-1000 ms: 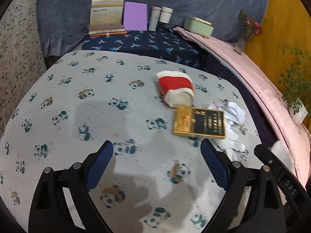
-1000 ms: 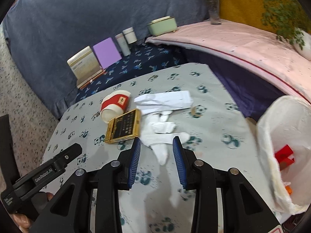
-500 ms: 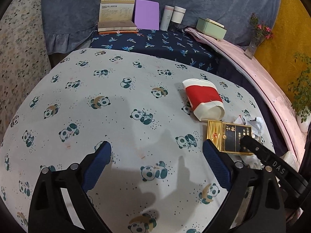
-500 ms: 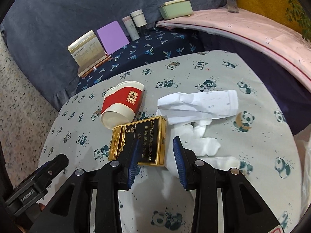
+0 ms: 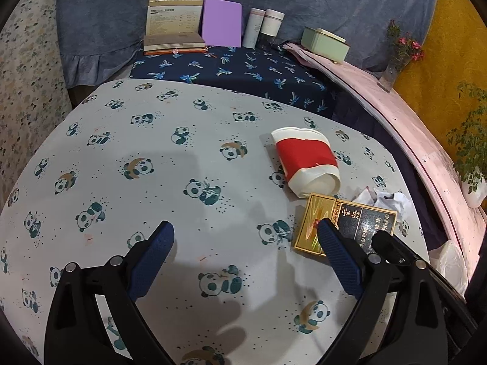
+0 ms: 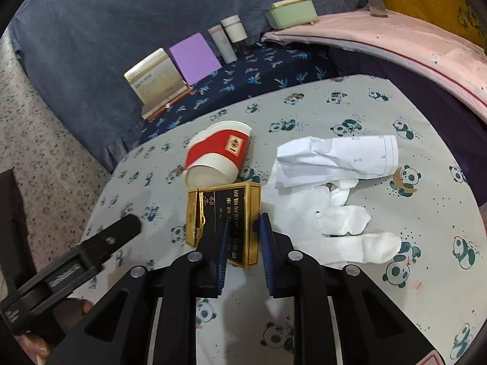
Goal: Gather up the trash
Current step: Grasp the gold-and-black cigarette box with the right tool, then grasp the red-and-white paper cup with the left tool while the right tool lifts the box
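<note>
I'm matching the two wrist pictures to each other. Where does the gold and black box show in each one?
Left wrist: the gold and black box lies lower right, partly behind the left gripper's right finger.
Right wrist: the box sits centre, its near right edge between the jaws of the right gripper.
Shared landmark: the red and white paper cup, on its side just beyond the box.

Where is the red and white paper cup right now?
In the right wrist view, the paper cup lies on its side on the panda tablecloth, just behind the gold cigarette box and left of the crumpled paper.
</note>
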The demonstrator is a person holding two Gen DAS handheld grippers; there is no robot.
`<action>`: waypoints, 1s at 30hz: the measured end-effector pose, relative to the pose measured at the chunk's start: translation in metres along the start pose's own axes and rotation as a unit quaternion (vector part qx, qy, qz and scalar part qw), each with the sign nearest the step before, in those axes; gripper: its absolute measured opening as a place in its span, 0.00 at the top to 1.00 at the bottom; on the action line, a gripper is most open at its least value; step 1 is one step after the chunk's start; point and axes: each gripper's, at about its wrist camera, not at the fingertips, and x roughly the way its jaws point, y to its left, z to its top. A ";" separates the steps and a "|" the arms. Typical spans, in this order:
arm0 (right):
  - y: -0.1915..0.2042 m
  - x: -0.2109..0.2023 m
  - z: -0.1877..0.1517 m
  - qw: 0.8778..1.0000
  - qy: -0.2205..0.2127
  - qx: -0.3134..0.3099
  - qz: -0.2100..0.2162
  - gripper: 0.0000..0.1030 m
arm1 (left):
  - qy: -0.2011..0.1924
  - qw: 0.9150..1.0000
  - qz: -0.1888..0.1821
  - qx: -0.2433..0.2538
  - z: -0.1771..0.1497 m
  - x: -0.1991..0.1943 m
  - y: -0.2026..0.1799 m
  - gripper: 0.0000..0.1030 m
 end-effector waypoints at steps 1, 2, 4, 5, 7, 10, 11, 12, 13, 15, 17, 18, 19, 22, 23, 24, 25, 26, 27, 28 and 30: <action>0.001 -0.004 0.000 1.000 -0.005 -0.002 0.002 0.85 | 0.000 1.000 -0.001 0.001 0.000 -0.001 -0.002 0.12; 0.001 -0.011 0.000 1.000 -0.012 -0.001 0.005 0.86 | -0.001 1.000 -0.002 0.002 0.001 -0.001 -0.005 0.12; -0.001 -0.025 0.002 1.000 -0.030 0.005 0.006 0.88 | -0.002 1.000 -0.005 0.004 0.001 -0.002 -0.011 0.12; -0.003 -0.032 0.003 0.999 -0.040 0.010 0.006 0.88 | -0.003 1.000 -0.006 0.005 0.002 -0.001 -0.014 0.11; -0.010 -0.047 0.006 0.998 -0.062 0.021 0.006 0.89 | -0.006 1.000 -0.009 0.007 0.005 0.000 -0.021 0.10; -0.019 -0.063 0.015 0.996 -0.086 0.032 0.008 0.89 | -0.004 1.000 -0.012 0.011 0.008 0.007 -0.032 0.10; -0.022 -0.067 0.018 0.995 -0.093 0.033 0.008 0.89 | -0.002 1.000 -0.011 0.013 0.009 0.011 -0.036 0.09; -0.024 -0.070 0.022 0.994 -0.100 0.034 0.008 0.89 | -0.001 1.000 -0.011 0.016 0.011 0.014 -0.041 0.09; -0.026 -0.073 0.025 0.994 -0.106 0.035 0.008 0.89 | -0.001 1.000 -0.008 0.019 0.012 0.018 -0.046 0.09; -0.030 -0.078 0.030 0.992 -0.119 0.038 0.005 0.89 | 0.000 1.000 -0.004 0.023 0.014 0.026 -0.054 0.09; -0.035 -0.079 0.034 0.991 -0.124 0.042 0.005 0.89 | 0.005 1.000 0.000 0.025 0.016 0.035 -0.061 0.09; -0.039 -0.078 0.035 0.991 -0.125 0.046 0.005 0.89 | 0.007 1.000 0.004 0.024 0.016 0.039 -0.063 0.09; -0.041 -0.079 0.035 0.991 -0.125 0.048 0.005 0.89 | 0.008 1.000 0.007 0.022 0.017 0.044 -0.065 0.09; -0.049 -0.075 0.037 0.991 -0.124 0.054 0.006 0.89 | 0.012 1.000 0.016 0.018 0.022 0.059 -0.067 0.09; -0.051 -0.073 0.038 0.991 -0.122 0.056 0.007 0.89 | 0.014 1.000 0.020 0.018 0.023 0.063 -0.068 0.09; -0.054 -0.072 0.039 0.991 -0.121 0.057 0.008 0.89 | 0.014 0.999 0.023 0.018 0.025 0.067 -0.067 0.09; -0.055 -0.070 0.039 0.991 -0.120 0.059 0.009 0.89 | 0.015 0.999 0.025 0.017 0.026 0.071 -0.067 0.09; -0.057 -0.069 0.039 0.991 -0.120 0.060 0.009 0.89 | 0.016 0.999 0.027 0.015 0.027 0.074 -0.067 0.10; -0.058 -0.067 0.040 0.991 -0.120 0.061 0.009 0.89 | 0.017 0.999 0.028 0.013 0.028 0.078 -0.067 0.10; -0.059 -0.066 0.039 0.991 -0.120 0.062 0.010 0.89 | 0.017 0.999 0.027 0.011 0.029 0.080 -0.067 0.10; -0.061 -0.064 0.040 0.991 -0.119 0.065 0.013 0.89 | 0.018 0.999 0.025 0.008 0.030 0.083 -0.066 0.15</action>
